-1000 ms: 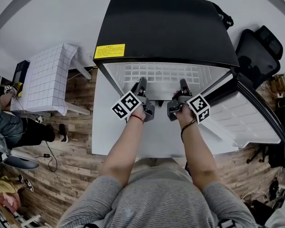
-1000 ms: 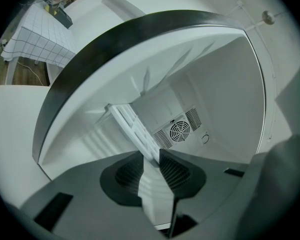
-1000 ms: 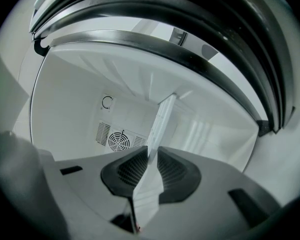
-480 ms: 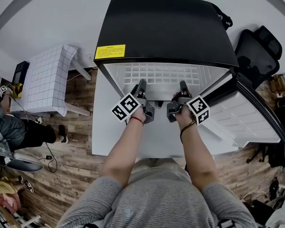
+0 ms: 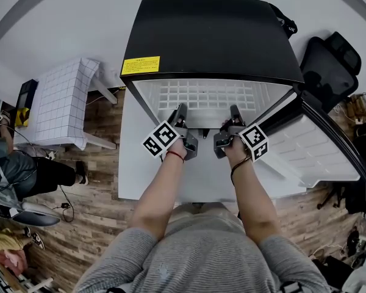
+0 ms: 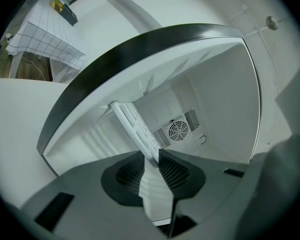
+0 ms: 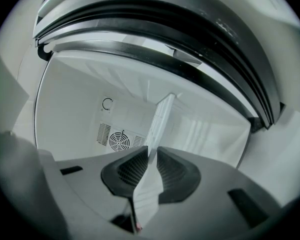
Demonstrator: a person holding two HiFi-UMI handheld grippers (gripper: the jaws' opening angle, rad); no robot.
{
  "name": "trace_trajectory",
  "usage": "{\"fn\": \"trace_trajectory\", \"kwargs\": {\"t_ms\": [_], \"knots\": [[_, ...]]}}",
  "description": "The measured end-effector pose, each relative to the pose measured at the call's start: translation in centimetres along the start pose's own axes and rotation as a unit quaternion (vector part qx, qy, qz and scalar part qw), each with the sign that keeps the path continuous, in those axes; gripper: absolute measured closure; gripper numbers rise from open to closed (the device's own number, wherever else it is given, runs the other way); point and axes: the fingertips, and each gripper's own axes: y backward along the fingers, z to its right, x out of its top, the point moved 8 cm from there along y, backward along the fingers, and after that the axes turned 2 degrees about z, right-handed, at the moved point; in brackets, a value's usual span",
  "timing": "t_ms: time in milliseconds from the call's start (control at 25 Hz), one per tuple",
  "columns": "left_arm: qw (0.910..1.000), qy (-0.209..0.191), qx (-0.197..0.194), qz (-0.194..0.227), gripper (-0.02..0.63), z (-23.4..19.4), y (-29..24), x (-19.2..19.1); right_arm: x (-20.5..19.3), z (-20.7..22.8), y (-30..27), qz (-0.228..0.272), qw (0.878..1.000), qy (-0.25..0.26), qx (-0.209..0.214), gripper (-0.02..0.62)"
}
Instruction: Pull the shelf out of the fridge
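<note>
Because the shelf [image 5: 210, 95] is a wide white grid that would skew and jam if drawn by one corner, it is taken at two places on its front edge, one to each side of the middle. It lies level inside the open fridge [image 5: 210, 35], under the black top, with its front rail at the mouth of the cavity; how far it has slid out cannot be told, though most of it appears to sit within the walls. The left gripper [image 5: 182, 110] is closed on the front rail, which the left gripper view shows running edge-on between the ribbed pads [image 6: 132, 171] toward the back wall. The right gripper [image 5: 235, 110] pinches the same rail in the same way, the white strip of the shelf [image 7: 160, 119] passing between its pads [image 7: 172, 171]. Both grippers point nearly level into the cavity, in line with the direction in which the shelf would slide. The fan grille [image 7: 119, 141] on the rear wall marks the depth of the compartment. The door [image 5: 314, 148] stands swung wide to the right, leaving the path clear. The fridge rests on a white platform [image 5: 134, 163] on a wooden floor [image 5: 97, 212], with a checked table [image 5: 61, 99] well apart at the left.
</note>
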Motion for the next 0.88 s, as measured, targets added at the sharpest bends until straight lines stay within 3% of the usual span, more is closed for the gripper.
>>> {"fn": "trace_trajectory", "kwargs": {"t_ms": [880], "knots": [[1.0,0.001,0.001,-0.004,0.509,0.05,0.39,-0.08,-0.07,-0.11,0.57,-0.004,1.0,0.003,-0.005,0.532]]}}
